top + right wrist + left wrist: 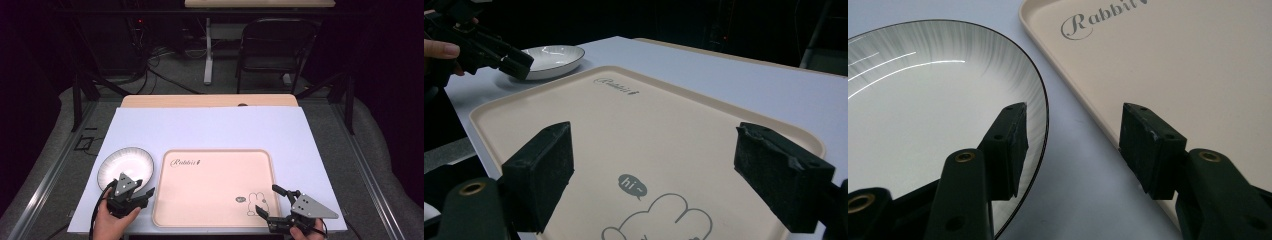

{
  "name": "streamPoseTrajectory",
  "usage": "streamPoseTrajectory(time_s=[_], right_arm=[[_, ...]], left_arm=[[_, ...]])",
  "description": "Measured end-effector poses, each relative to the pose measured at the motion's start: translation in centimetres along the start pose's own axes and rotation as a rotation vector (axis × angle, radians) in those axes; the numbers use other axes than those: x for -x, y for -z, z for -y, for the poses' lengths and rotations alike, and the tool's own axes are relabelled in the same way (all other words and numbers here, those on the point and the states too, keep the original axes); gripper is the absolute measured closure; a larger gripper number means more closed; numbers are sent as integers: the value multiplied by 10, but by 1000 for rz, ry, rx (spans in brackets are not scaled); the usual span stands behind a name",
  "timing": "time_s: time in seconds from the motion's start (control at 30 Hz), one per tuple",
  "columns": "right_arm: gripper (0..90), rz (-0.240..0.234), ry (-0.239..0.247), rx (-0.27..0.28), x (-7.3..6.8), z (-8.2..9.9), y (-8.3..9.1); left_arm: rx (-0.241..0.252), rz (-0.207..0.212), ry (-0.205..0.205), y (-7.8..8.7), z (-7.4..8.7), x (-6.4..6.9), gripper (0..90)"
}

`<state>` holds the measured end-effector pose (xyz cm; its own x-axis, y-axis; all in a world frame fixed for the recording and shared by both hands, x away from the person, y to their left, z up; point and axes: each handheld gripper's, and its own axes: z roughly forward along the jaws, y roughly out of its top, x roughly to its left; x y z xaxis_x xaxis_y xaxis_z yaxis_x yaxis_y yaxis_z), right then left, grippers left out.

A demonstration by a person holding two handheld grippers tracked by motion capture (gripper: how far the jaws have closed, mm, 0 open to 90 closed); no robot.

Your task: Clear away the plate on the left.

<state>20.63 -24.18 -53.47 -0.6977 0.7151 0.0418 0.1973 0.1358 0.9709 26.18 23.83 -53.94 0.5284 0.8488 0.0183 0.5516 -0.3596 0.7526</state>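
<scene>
The left hand-held gripper (145,191) sits at the near rim of the plate (126,164), its jaws spread wide with nothing between them; in the left gripper view one jaw hangs over the plate's dark-edged rim and the other over the edge of the tray (1168,65), with the bare table (1068,150) showing in the gap. The plate rests flat on the table just left of the tray, close beside it but apart (empty, with fine grey streaks around its border). The right hand-held gripper (267,202) is also spread open and holds nothing, hovering over the tray's near right corner by the printed rabbit (257,205).

As I judge it, the work is at its very start: the plate has not been gripped or lifted, and the tray carries nothing. What remains is closing the left jaws on the rim, lifting the plate and, most likely, setting it on the tray
</scene>
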Motion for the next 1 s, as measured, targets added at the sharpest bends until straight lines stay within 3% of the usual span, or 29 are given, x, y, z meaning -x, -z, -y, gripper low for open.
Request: streamPoseTrajectory(time_s=[0.43,0.63,0.77,1.0], right_arm=[[154,-1,3,0,0,0,0],[154,-3,3,0,0,0,0],[154,-5,0,0,-1,0,-1],[154,-10,10,6,-1,0,0]], left_arm=[[16,-2,18,3,-1,-3,442],[-7,11,63,4,-2,-6,445],[-4,-6,76,7,-4,-9,444],[-19,-11,133,14,-11,-19,422]])
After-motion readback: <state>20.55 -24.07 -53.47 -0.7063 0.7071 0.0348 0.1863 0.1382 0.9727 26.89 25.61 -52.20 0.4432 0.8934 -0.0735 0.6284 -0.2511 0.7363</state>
